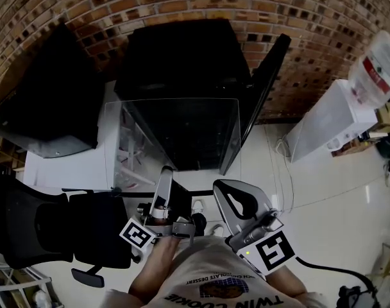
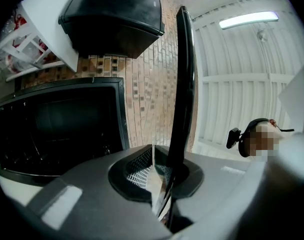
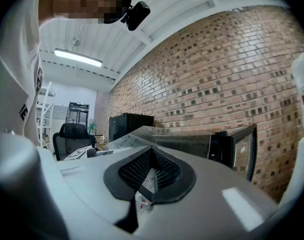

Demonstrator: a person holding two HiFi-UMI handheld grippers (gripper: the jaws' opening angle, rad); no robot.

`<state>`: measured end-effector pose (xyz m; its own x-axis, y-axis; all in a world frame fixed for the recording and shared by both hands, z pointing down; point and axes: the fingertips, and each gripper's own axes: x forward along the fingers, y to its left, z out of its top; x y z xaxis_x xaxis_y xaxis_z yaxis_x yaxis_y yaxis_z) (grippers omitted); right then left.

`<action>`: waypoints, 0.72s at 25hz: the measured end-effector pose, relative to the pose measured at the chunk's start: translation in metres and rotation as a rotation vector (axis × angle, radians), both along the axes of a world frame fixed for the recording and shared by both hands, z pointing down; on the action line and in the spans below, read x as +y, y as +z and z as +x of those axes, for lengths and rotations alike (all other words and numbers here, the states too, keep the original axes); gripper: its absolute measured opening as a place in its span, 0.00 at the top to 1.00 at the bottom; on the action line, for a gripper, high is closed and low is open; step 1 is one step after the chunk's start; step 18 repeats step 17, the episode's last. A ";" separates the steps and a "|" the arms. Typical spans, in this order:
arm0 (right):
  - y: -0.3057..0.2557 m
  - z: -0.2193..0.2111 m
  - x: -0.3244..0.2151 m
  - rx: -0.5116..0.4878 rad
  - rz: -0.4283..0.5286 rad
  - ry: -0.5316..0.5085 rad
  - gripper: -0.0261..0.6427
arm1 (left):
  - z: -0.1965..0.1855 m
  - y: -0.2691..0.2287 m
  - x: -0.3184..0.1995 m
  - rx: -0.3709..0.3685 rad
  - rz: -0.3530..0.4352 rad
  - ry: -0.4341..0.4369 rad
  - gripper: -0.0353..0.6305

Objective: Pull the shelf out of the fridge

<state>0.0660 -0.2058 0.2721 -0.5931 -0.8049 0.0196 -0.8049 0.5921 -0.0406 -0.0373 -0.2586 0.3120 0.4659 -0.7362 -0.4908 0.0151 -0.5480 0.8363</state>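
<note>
Shelf (image 1: pixel 172 133) between jaws: clear smooth glass, glossy. Fridge (image 1: pixel 182 56) ahead: black, glossy door. Brick wall (image 1: pixel 310 18): rough, matt. Left gripper (image 2: pixel 154 159), right gripper (image 3: pixel 151 156): grey matt plastic.

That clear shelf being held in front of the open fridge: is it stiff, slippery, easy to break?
The shelf is probably stiff: held only at its near edge, it shows no sag. It looks like glass, so likely fragile and heavy. Its smooth surface may slip; the left hand-held gripper and the right hand-held gripper both clamp its edge.

Shelf (image 1: pixel 172 130) in front of fridge (image 1: pixel 182 56)
</note>
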 end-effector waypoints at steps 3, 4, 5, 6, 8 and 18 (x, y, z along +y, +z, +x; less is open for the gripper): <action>-0.001 -0.002 0.002 -0.006 0.002 0.003 0.96 | -0.002 0.000 0.003 0.005 -0.001 -0.001 0.93; -0.002 -0.002 0.003 -0.010 0.001 0.003 0.96 | -0.003 0.000 0.003 0.006 -0.001 -0.002 0.93; -0.002 -0.002 0.003 -0.012 0.002 0.004 0.95 | -0.003 -0.001 0.004 0.007 0.000 -0.002 0.93; -0.002 -0.002 0.004 -0.014 0.002 0.003 0.95 | -0.004 -0.001 0.004 0.010 0.000 -0.002 0.92; -0.002 -0.002 0.006 -0.013 0.001 0.000 0.95 | -0.004 -0.002 0.004 0.018 -0.001 0.000 0.92; -0.004 -0.003 0.005 -0.002 0.018 0.006 0.96 | -0.008 -0.004 0.004 0.024 0.004 0.008 0.92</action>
